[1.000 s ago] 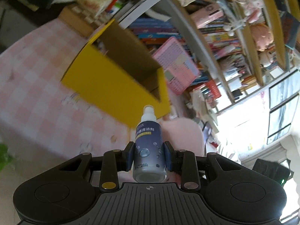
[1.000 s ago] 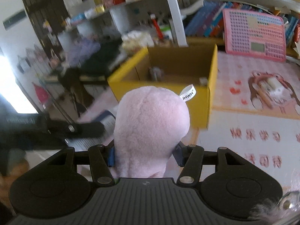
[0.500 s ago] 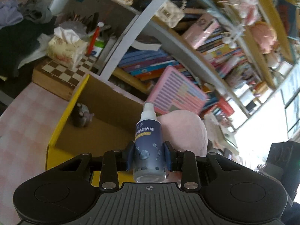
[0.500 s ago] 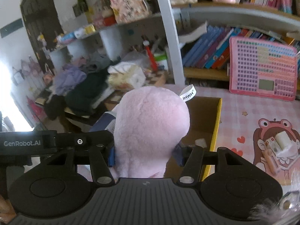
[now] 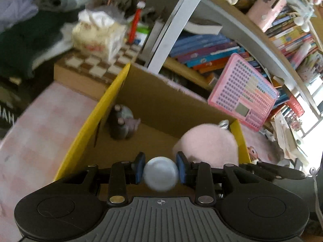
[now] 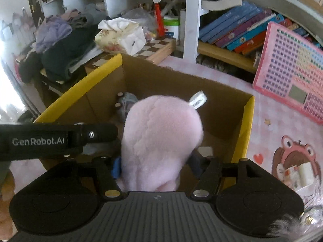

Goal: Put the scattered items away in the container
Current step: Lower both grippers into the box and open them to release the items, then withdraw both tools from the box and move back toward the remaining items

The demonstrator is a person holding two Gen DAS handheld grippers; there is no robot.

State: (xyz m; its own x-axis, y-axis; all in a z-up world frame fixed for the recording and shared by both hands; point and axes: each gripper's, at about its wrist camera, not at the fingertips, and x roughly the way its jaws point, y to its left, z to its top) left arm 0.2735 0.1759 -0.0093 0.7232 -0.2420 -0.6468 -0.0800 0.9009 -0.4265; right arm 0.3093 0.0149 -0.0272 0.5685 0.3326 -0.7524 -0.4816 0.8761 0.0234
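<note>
An open yellow cardboard box (image 5: pixel 84 125) (image 6: pixel 80 88) lies below both grippers, with a small grey toy (image 5: pixel 121 125) (image 6: pixel 126 104) inside it. My left gripper (image 5: pixel 161 167) is over the box and its jaws are opening. The dark blue spray bottle (image 5: pixel 160 173) sits blurred between the pads, tipped so that only its round base shows. My right gripper (image 6: pixel 156 166) is also opening. The pink plush toy (image 6: pixel 161 137) (image 5: pixel 206 143) stands between its fingers over the box's inside, with a gap at the right pad (image 6: pixel 196 165). The left tool's black housing (image 6: pixel 40 141) reaches in from the left.
A pink button-board toy (image 5: pixel 244 98) (image 6: pixel 292 80) leans on the bookshelf behind the box. A tissue pack (image 6: pixel 121 38) rests on a wooden chessboard case (image 6: pixel 153 50) by the box's far left corner. A white post (image 6: pixel 191 20) rises behind. Clothes (image 6: pixel 60 40) are piled at the left.
Both grippers have moved over the box and now look down into it. The bottle has tipped end-on between the left pads. The right jaws stand wider around the plush.
</note>
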